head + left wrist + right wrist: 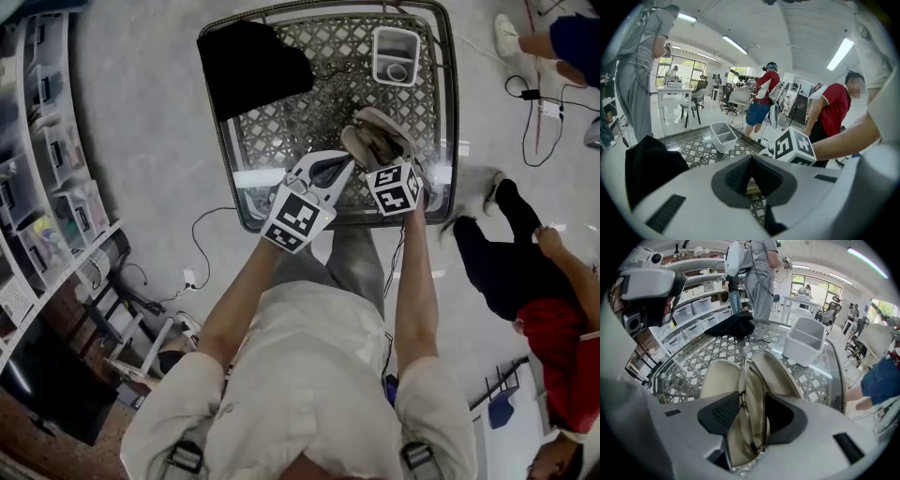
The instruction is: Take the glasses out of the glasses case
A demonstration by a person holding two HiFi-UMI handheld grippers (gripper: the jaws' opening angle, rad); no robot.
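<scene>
a: item under inspection?
b: glasses case (380,141), clamshell type, lying open on the lattice-patterned glass table (281,141), near its front edge. both halves are splayed, with cream lining showing and a duller grey-brown outside.
a: contents?
b: glasses (750,394), inside the case, folded. thin metal frame, clear lenses, lying lengthwise in the hollow between the two halves.
a: right gripper?
b: right gripper (751,411) points steeply down into the case. its dark pads are closed in on the folded glasses, one against the lens rim, the other against the temple arm. the glasses are not lifted clear of the lining.
a: left gripper?
b: left gripper (751,176) is clenched on the near end of the case. a pale sliver of its edge shows pinched between the pads.
a: other items on the table?
b: white two-compartment bin (395,56) at the far right corner, black cloth (253,66) at the far left. both are well apart from the case.
</scene>
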